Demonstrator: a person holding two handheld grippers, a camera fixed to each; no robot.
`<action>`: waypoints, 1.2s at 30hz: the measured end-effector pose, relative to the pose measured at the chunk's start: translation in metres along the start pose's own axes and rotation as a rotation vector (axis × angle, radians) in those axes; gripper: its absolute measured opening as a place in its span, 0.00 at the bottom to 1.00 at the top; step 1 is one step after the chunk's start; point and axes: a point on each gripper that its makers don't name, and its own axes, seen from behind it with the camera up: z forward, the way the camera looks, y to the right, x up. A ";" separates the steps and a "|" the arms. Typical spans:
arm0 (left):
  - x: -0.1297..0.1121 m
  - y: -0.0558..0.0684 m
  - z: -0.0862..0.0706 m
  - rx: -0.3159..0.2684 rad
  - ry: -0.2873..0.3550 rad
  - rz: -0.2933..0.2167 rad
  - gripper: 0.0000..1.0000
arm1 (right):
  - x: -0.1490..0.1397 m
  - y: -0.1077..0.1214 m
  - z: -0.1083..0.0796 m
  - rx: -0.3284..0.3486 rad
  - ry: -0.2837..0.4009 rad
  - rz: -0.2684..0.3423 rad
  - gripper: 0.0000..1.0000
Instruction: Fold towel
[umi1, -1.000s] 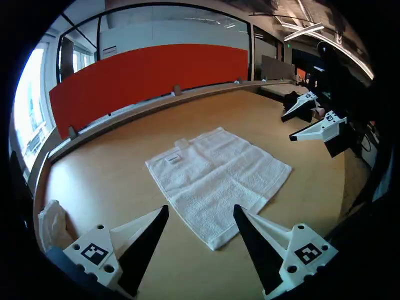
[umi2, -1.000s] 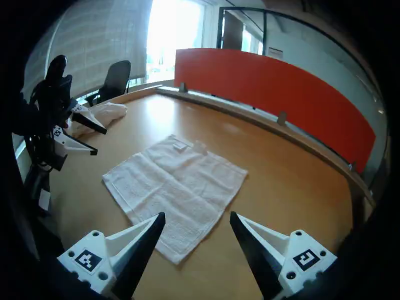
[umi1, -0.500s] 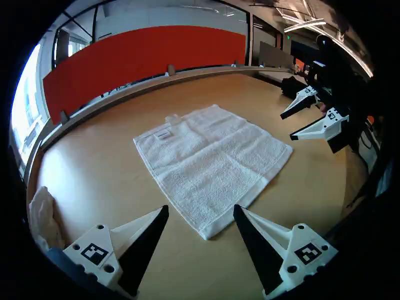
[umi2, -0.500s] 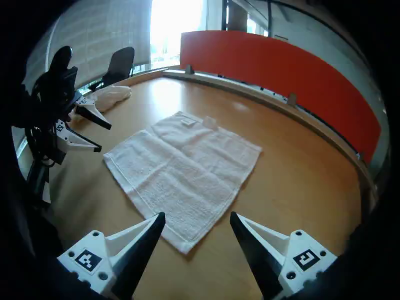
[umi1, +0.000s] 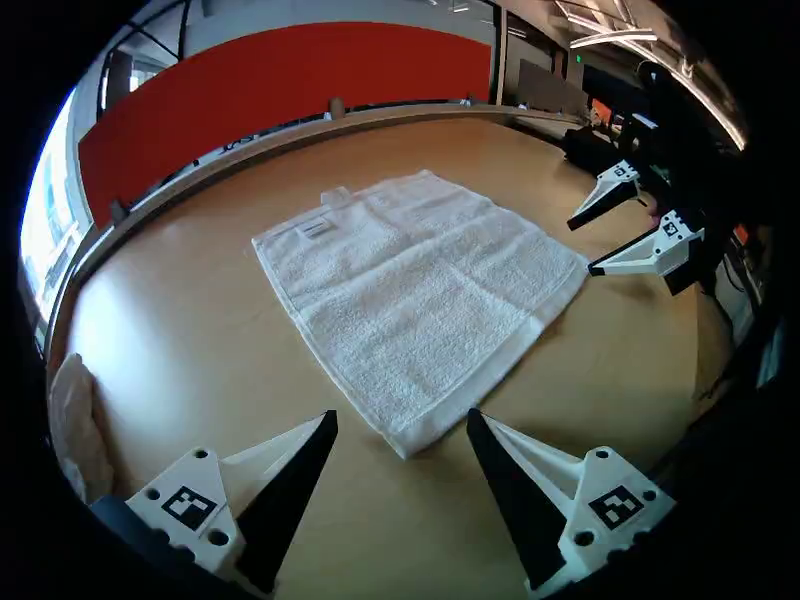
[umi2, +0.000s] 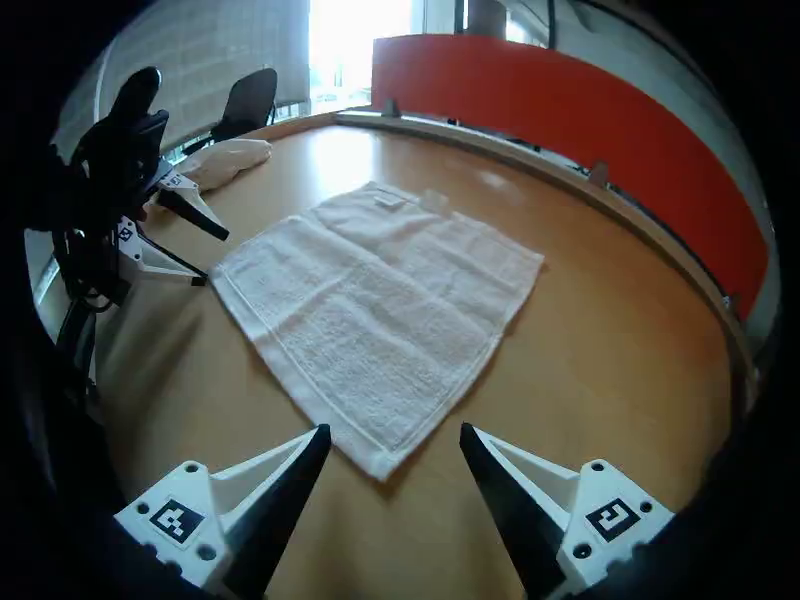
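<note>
In the left gripper view, a crumpled white cloth (umi1: 75, 430) lies at the far left edge of the wooden table (umi1: 190, 330). Toward the middle, the white towel (umi1: 420, 290) is spread flat in a single layer, set like a diamond. Its terry pile is nubby, with a smoother hemmed border along the edges. A small sewn label (umi1: 312, 228) sits near its far-left corner, and a little loop tab (umi1: 335, 195) sticks out from the edge beside it. The towel's nearest corner lies on the table just ahead of the left gripper (umi1: 400, 415), between its two fingers, which are spread wide and touch nothing. At the right, the right gripper (umi1: 580, 249) hovers just beside the towel's right corner, its fingers apart and empty. An orange partition (umi1: 280, 80) runs along the table's far edge.

In the right gripper view, the left gripper (umi2: 216, 260) appears at the left, near the towel's left corner, with a black chair (umi2: 250, 100) behind it. The towel's nearest corner points between the parted fingers of the right gripper.
</note>
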 end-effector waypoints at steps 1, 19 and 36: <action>-0.001 0.000 0.000 -0.001 -0.002 0.001 0.96 | -0.001 0.000 0.000 0.001 -0.003 -0.002 1.00; -0.010 0.005 0.009 -0.018 -0.041 0.028 0.96 | -0.012 0.001 0.006 0.014 -0.033 -0.018 1.00; -0.010 0.007 0.010 -0.019 -0.050 0.026 0.96 | -0.017 -0.002 0.008 0.039 -0.030 0.002 0.94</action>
